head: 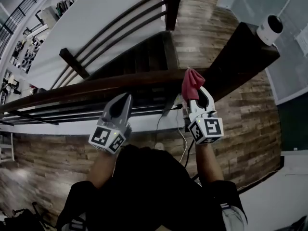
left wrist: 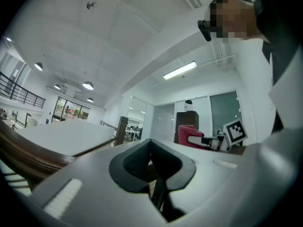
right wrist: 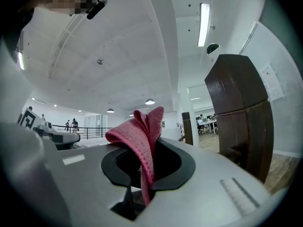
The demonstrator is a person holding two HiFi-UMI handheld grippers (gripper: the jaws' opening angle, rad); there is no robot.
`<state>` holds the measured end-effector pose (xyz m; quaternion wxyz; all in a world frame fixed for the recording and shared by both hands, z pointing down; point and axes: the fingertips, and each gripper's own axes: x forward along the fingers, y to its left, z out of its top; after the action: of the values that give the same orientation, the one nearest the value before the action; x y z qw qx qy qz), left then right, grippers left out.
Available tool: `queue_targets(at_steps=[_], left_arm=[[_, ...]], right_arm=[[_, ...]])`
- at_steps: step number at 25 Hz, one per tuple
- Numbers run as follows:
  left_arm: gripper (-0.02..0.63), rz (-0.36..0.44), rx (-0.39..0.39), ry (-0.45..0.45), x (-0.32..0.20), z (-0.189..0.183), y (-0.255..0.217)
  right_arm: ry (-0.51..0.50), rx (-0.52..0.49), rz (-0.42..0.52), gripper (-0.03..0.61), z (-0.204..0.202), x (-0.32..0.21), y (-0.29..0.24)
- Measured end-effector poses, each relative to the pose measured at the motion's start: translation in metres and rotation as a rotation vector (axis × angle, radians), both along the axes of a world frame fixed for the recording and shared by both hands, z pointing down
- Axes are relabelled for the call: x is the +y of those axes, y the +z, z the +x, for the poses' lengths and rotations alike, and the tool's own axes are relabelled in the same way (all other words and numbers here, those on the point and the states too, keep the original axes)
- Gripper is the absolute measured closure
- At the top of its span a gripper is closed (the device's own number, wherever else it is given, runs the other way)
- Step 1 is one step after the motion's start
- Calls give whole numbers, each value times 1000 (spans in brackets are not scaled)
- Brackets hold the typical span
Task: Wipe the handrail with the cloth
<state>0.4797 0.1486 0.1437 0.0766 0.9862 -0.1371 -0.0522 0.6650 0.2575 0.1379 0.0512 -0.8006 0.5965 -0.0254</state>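
A dark wooden handrail [head: 96, 87] runs across the head view from the left edge to a thick dark newel post [head: 243, 52] at the right. My right gripper [head: 195, 99] is shut on a red cloth [head: 191, 83], which bunches up over the rail's near edge. In the right gripper view the cloth [right wrist: 142, 136] sticks up from between the jaws, with the post [right wrist: 241, 112] at the right. My left gripper [head: 122, 100] is shut with nothing in it, its tip at the rail left of the cloth. From the left gripper view the cloth [left wrist: 189, 136] shows far off.
Beyond the rail a staircase [head: 139, 57] drops away, with dark metal bars [head: 115, 25] along a white wall. A white camera [head: 269, 29] sits on the post's top. Cables [head: 180, 138] hang below the rail over the wood-plank floor [head: 250, 129].
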Motion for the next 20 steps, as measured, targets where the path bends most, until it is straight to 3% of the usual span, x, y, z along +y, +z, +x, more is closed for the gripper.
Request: queue_targets(at_steps=[9, 17, 20], left_arm=[[614, -2, 2, -14, -15, 6, -9], [614, -5, -7, 26, -31, 14, -5], [614, -16, -18, 43, -32, 18, 1]], right_arm=[[9, 55, -234, 526, 35, -46, 20], [106, 357, -630, 525, 51, -76, 53], [121, 428, -724, 526, 54, -79, 60]])
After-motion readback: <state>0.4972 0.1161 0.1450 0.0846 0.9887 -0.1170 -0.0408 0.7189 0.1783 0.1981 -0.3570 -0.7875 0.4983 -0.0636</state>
